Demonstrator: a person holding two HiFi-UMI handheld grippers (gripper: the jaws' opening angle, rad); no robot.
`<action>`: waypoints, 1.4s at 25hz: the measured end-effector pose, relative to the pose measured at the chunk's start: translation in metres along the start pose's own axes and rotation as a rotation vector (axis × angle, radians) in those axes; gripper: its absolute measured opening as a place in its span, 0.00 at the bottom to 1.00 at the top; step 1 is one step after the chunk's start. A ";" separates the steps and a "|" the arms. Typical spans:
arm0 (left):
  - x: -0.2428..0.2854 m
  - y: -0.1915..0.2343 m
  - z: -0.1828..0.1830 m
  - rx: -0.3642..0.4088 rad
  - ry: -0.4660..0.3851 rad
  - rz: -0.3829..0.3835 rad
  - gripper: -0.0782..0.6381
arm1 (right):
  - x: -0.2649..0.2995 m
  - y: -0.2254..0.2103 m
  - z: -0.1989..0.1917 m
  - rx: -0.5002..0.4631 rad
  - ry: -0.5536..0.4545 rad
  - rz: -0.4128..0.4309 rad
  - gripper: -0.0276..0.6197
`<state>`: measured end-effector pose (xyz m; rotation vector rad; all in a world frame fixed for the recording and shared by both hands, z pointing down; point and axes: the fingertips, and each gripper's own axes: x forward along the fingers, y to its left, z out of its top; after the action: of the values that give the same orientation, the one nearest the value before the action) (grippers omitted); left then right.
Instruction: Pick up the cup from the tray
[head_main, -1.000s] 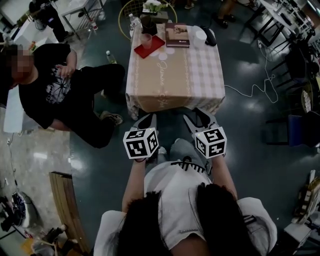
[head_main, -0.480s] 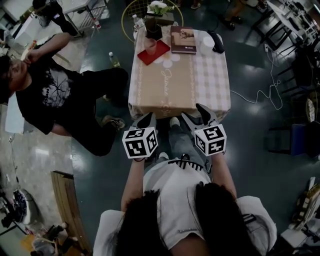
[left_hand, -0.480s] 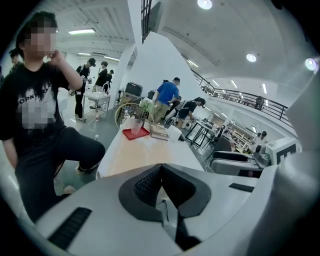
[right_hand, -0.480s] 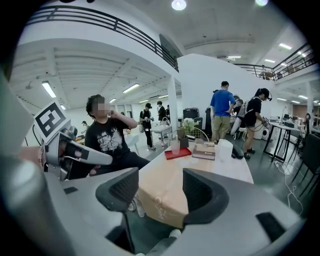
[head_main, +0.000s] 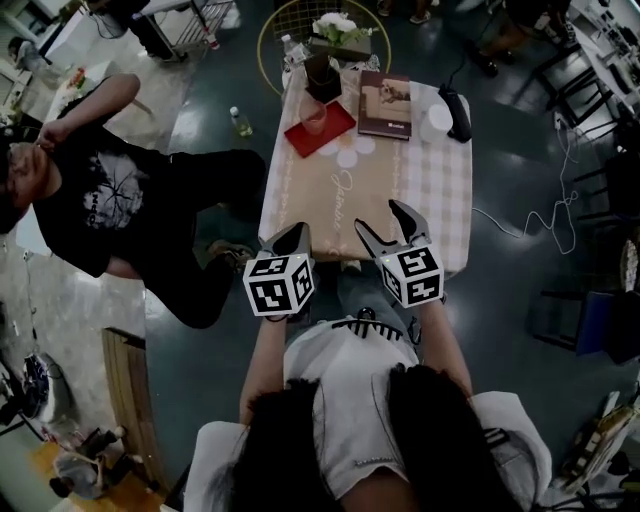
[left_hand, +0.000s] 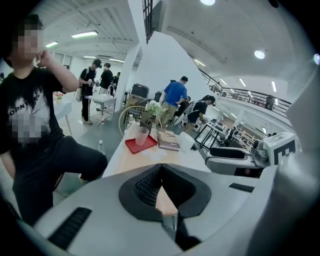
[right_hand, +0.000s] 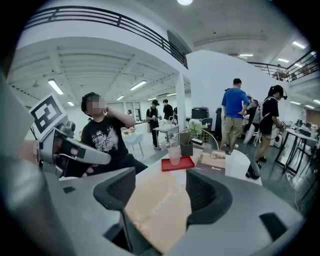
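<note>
A pale pink translucent cup stands on a red tray at the far left corner of the cloth-covered table. Both grippers hover at the table's near edge, well short of the tray. My left gripper is shut, its tips touching with nothing in them. The jaws of my right gripper are opening, and only the tablecloth shows between them. Both gripper views look along the table: the cup sits on the tray far ahead of the left gripper and the right gripper.
Beside the tray lie a book, a dark vase with flowers, a white container and a black object. A person in black sits left of the table. A bottle and a cable are on the floor.
The right gripper's jaws have spread wider apart. Both grippers have come nearer to the table's near edge. The seated person has raised a hand to the head.
</note>
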<state>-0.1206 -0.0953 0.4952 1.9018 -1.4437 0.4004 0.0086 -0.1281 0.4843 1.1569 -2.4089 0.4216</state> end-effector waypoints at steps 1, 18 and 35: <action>0.006 0.001 0.007 -0.004 -0.002 0.007 0.12 | 0.010 -0.005 0.006 -0.005 0.001 0.015 0.51; 0.079 0.049 0.055 -0.182 0.010 0.129 0.12 | 0.186 -0.045 0.072 -0.116 0.038 0.223 0.62; 0.102 0.078 0.046 -0.360 0.005 0.232 0.12 | 0.324 -0.062 0.047 -0.183 0.136 0.256 0.66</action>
<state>-0.1665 -0.2095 0.5535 1.4545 -1.6169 0.2318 -0.1345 -0.4007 0.6117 0.7218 -2.4236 0.3373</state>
